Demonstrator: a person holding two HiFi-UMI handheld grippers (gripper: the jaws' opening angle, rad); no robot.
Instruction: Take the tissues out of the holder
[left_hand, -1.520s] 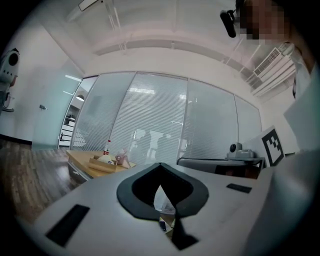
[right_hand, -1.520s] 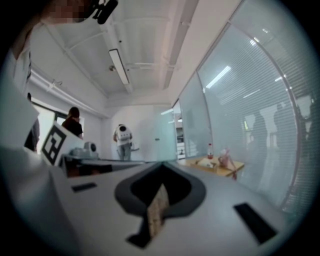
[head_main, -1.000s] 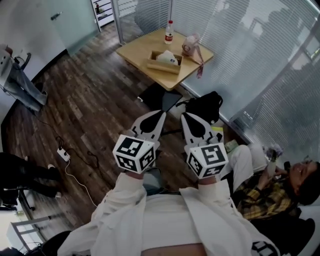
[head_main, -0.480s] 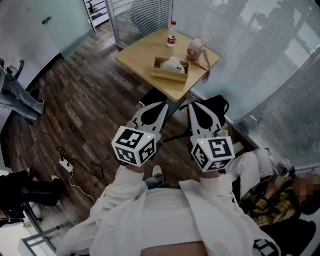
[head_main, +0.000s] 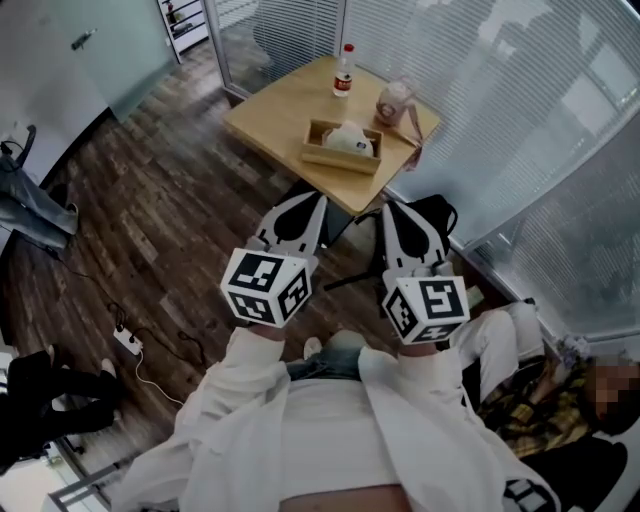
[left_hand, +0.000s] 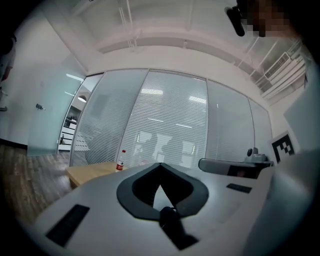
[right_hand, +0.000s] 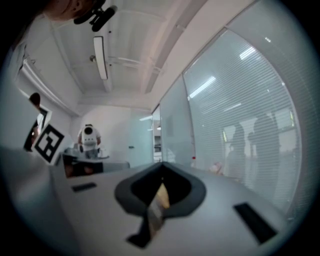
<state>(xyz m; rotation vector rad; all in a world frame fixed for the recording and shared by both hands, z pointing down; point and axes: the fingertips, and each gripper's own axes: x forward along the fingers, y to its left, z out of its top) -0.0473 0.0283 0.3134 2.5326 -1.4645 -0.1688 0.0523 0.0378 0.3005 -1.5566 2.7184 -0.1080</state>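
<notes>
A wooden tissue holder (head_main: 340, 156) with white tissues (head_main: 351, 138) bulging from its top sits on a small wooden table (head_main: 280, 105) in the head view. Both grippers are held side by side well short of the table, above the floor. My left gripper (head_main: 303, 203) points toward the table's near edge, its jaws closed to a point with nothing between them. My right gripper (head_main: 400, 212) is the same, shut and empty. In the left gripper view my left gripper (left_hand: 160, 164) shows its tips meeting, with the table (left_hand: 87, 173) far off. The right gripper (right_hand: 161, 165) also shows its tips meeting.
A bottle with a red label (head_main: 344, 70) and a pink bag (head_main: 393, 100) stand at the table's far side. A black backpack (head_main: 438, 216) lies by the table base. A seated person (head_main: 545, 400) is at lower right. Glass walls with blinds (head_main: 520, 120) run behind; a power strip (head_main: 127, 340) lies on the floor.
The table and holder have drawn nearer to both grippers in the head view. Both grippers stay shut and side by side.
</notes>
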